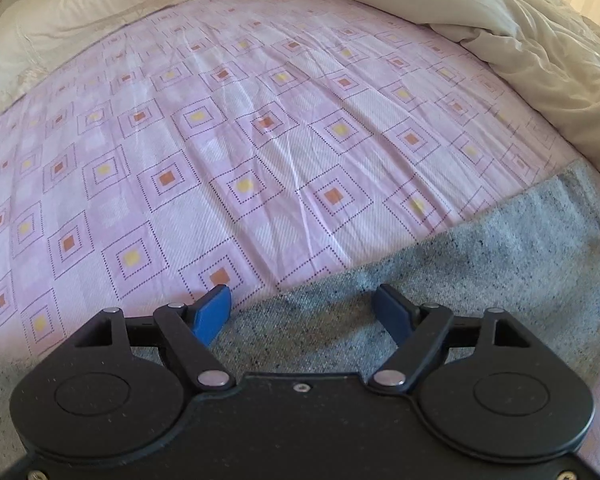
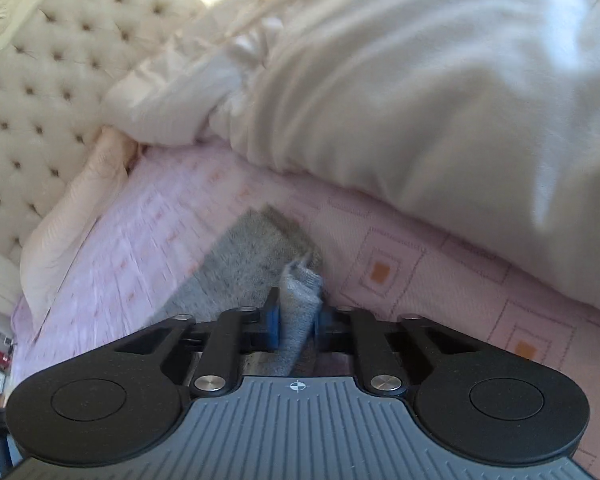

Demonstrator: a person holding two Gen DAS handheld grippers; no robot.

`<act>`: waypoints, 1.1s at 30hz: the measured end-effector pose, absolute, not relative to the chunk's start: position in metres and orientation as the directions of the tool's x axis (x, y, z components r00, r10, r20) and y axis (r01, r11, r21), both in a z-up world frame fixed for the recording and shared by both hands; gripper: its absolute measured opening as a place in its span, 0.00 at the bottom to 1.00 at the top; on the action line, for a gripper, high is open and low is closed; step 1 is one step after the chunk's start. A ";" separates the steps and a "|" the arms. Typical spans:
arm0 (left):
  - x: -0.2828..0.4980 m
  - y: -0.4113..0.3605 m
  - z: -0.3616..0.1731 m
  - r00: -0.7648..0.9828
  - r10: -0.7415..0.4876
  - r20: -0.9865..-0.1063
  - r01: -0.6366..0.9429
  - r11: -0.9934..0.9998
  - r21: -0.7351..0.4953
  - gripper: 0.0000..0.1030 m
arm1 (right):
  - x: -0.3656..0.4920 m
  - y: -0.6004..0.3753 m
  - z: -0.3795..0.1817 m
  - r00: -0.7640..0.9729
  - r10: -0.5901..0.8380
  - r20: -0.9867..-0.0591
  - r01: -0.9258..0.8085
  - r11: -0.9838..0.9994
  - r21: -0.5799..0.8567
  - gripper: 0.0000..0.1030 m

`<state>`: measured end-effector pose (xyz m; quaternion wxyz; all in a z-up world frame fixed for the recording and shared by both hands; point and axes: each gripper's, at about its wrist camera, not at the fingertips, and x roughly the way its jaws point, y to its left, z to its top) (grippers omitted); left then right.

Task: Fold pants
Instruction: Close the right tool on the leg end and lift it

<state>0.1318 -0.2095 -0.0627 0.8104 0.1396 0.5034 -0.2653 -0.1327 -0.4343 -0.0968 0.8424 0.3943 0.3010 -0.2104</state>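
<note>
On a bed with a pink patterned sheet [image 1: 260, 140], grey pants [image 1: 440, 280] lie at the near edge, the right gripper [image 2: 296, 322] pinching a bunched fold while the left gripper [image 1: 302, 306] gapes empty above them (it should likely bite the edge squarely before lifting).

Bright daylight; right wrist view motion-blurred, fisheye edges warped

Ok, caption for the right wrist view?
Right gripper shut on a bunched fold of grey pants over the pink bedsheet.
</note>
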 end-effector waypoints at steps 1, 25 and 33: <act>0.134 -0.209 -0.061 0.340 -0.295 -0.893 0.569 0.821 -0.055 0.71 | -0.132 -0.434 -0.096 0.729 -0.117 -0.674 0.591 0.605 0.534 0.12; 0.041 -0.186 -0.051 0.218 -0.316 -0.924 0.751 0.658 -0.048 0.64 | -0.104 -0.412 -0.038 0.694 -0.114 -0.711 0.523 0.758 0.389 0.12; 0.034 -0.164 -0.040 0.258 -0.316 -0.913 0.728 0.685 -0.031 0.64 | -0.079 -0.375 0.000 0.709 -0.098 -0.698 0.453 0.823 0.344 0.12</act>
